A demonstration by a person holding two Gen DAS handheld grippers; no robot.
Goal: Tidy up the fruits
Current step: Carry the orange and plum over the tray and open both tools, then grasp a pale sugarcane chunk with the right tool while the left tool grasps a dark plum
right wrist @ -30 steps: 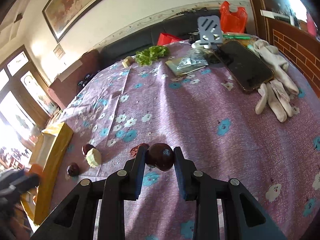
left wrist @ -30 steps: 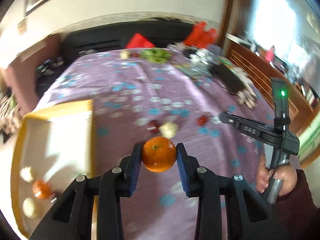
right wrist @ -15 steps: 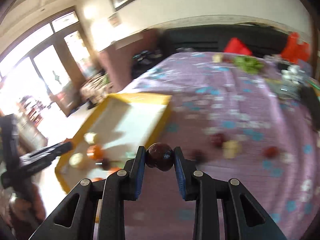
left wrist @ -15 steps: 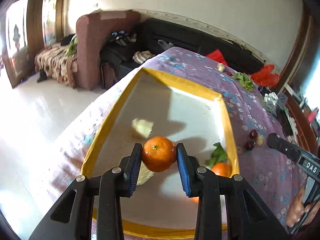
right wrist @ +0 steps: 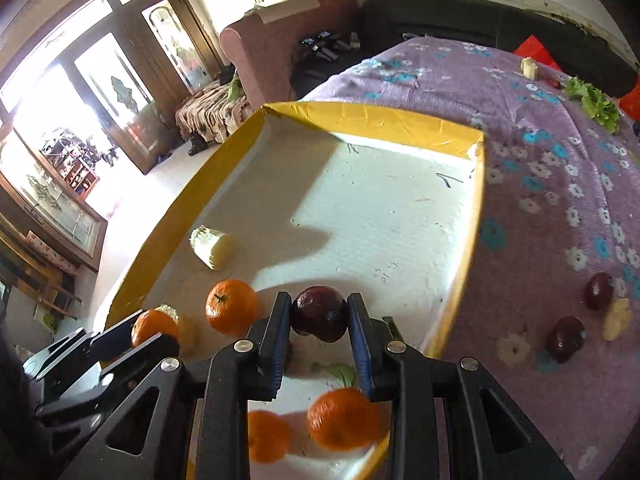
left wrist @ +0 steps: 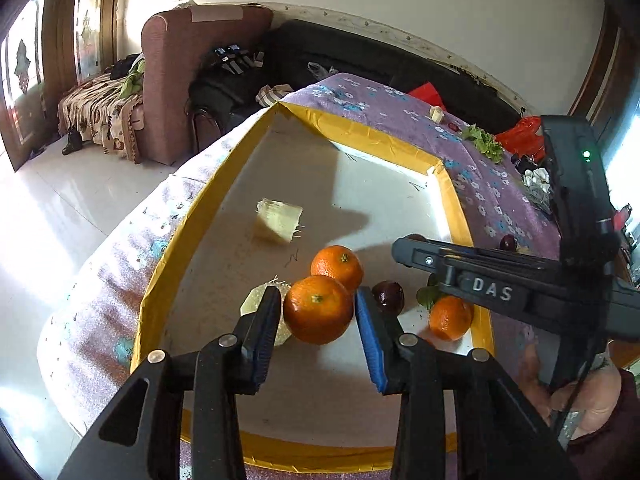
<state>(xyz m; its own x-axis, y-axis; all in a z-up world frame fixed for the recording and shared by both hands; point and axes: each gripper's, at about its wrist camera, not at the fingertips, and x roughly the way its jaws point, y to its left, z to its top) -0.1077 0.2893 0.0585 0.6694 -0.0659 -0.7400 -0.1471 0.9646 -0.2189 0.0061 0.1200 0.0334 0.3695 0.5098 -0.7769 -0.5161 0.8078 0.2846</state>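
My left gripper (left wrist: 318, 312) is shut on an orange mandarin (left wrist: 319, 309), held over the white tray with yellow rim (left wrist: 400, 142). My right gripper (right wrist: 319, 318) is shut on a dark red plum (right wrist: 319, 313), held over the same tray (right wrist: 360, 120). In the tray lie another mandarin (left wrist: 337, 266), a third mandarin with a leaf (left wrist: 450, 317), a dark plum (left wrist: 388, 297) and pale cut fruit pieces (left wrist: 279, 220). The right gripper's body (left wrist: 492, 280) crosses the left wrist view.
Two dark plums (right wrist: 598, 290) (right wrist: 565, 338) and a pale fruit piece (right wrist: 618, 318) lie on the purple flowered cloth (right wrist: 540, 160) right of the tray. Lettuce (right wrist: 596, 106) sits farther back. The table edge drops to the floor on the left.
Both grippers swung from the table's middle to over the tray, each still holding its fruit. The left has come lower and closer to the fruit lying in the tray.
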